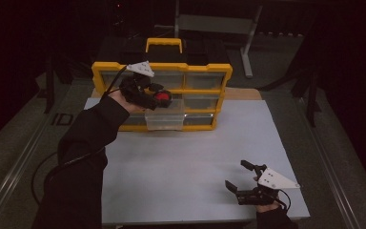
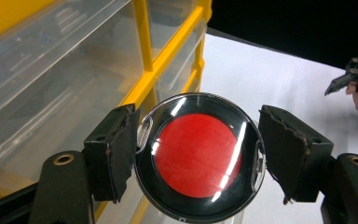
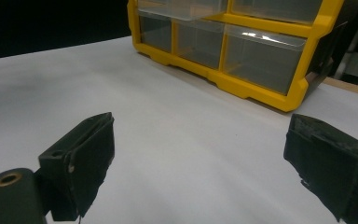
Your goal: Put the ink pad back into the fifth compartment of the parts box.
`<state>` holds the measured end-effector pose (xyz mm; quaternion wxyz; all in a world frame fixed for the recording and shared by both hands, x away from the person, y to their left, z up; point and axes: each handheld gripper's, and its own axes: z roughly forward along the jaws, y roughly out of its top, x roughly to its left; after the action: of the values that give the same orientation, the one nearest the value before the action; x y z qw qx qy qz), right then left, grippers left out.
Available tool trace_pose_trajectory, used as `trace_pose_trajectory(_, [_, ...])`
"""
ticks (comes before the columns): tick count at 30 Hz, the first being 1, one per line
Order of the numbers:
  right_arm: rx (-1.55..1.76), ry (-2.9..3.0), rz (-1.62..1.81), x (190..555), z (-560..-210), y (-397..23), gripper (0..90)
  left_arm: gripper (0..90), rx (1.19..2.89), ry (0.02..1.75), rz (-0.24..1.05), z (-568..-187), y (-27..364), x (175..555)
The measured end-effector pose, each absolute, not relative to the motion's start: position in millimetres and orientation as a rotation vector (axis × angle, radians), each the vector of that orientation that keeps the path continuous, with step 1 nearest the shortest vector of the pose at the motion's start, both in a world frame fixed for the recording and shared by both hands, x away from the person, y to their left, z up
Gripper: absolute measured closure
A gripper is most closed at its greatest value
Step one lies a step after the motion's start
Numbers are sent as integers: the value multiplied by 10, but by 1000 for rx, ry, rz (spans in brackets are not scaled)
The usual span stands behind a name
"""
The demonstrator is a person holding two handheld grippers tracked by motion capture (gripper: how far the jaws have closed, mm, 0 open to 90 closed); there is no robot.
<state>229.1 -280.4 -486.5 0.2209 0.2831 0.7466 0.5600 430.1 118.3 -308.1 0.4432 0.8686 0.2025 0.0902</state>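
my left claw (image 2: pixel 198 156) is clenched on a round black case with a red centre (image 2: pixel 199 156), both pads pressing its rim, and i'm holding it up in front of the yellow drawer organizer (image 1: pixel 162 98) at the far side of the white surface (image 1: pixel 195 157). just below the case one clear drawer (image 1: pixel 163 119) stands pulled out, so i judge this to be the carrying step, with the drop into that drawer left to do. next i'd need to bring the case over the open drawer, lower it inside the walls, then release. my right claw (image 1: pixel 240 179) rests near the front edge of the surface, jaws spread wide, gripping nothing.
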Motion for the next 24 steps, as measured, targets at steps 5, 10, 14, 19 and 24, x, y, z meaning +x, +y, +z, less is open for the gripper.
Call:
trace_pose_trajectory(5, [783,2062,1549,2290,-4864,-2806,89,310,2172,526,227,-3166,1162,4310])
trace_pose_trajectory(10, [783,2064,1550,2292,-4865,-2808,89,310,2191,556,224,-3236,1145,4319])
trace_pose_trajectory(14, [783,2064,1549,2290,-4864,-2808,89,310,2185,608,228,-3269,1146,4328])
trace_pose_trajectory(19, [784,2065,1548,2291,-4865,-2807,89,309,2201,644,228,-3309,1146,4334])
trace_pose_trajectory(24, [786,2067,1548,2292,-4867,-2807,89,309,2193,646,226,-3322,1142,4326])
